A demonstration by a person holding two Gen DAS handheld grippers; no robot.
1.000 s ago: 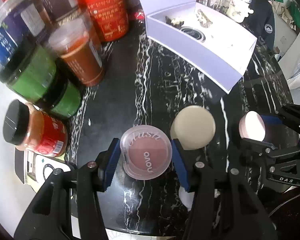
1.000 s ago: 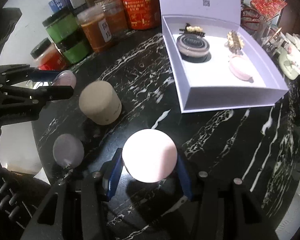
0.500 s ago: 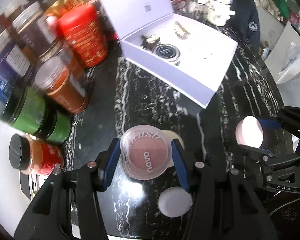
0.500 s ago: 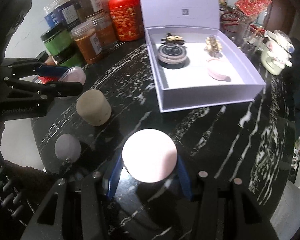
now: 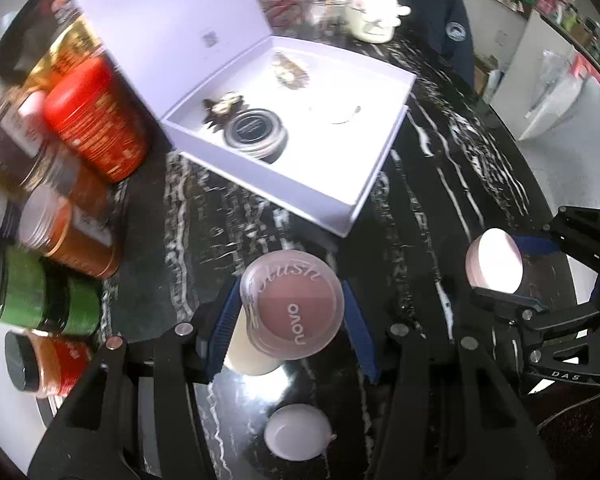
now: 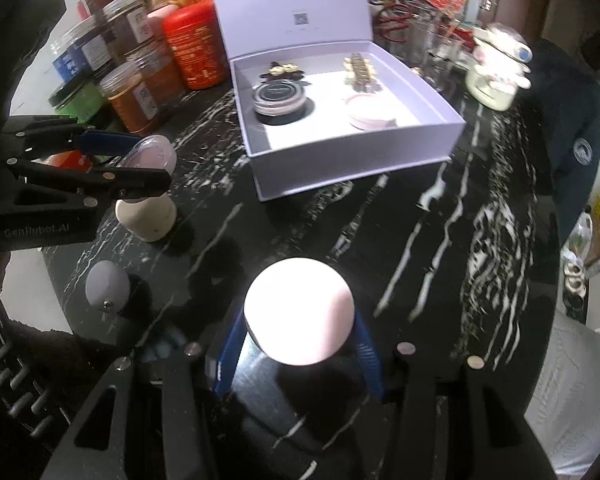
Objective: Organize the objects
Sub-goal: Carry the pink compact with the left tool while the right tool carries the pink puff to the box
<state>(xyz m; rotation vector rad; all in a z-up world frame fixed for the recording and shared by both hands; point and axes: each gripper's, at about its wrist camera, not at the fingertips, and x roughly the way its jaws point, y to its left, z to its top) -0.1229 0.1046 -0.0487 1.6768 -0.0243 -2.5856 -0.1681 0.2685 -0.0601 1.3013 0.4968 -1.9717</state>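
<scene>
The left gripper (image 5: 292,316) is clamped on a round blush compact (image 5: 292,306) with a clear lid, the blue pads (image 5: 226,322) pressed to its sides so the lid faces the camera; the grip across the rim appears chosen to keep the compact level for setting down. The right gripper (image 6: 299,320) is closed on a pale pink round pot (image 6: 299,312), likewise pinched at its sides, top up. Both items are carried clear of the black marbled table (image 6: 420,240), short of the open white box (image 6: 356,160), which is judged to be the destination. In the box four things are counted from the right wrist view: one dark-lidded jar (image 6: 279,98), one flat pink case (image 6: 370,110) and two hair clips (image 6: 282,70), set along the back and middle so that the front strip of the floor is left free, seemingly for the two items in hand. The lid is propped upright at the back, out of the way of an approach from the front. Left on the table near the grippers are one cream cylinder (image 6: 146,216), partly under the left gripper, and one small lilac puff (image 6: 107,286); two loose items are thus judged still to be collected. To the left a cluster of jars is stood together, among them one red canister (image 6: 194,50) and two green jars (image 5: 40,296); the rest are too blurred for a firm count. A cream ceramic pot (image 6: 496,76) is seen beyond the box.
</scene>
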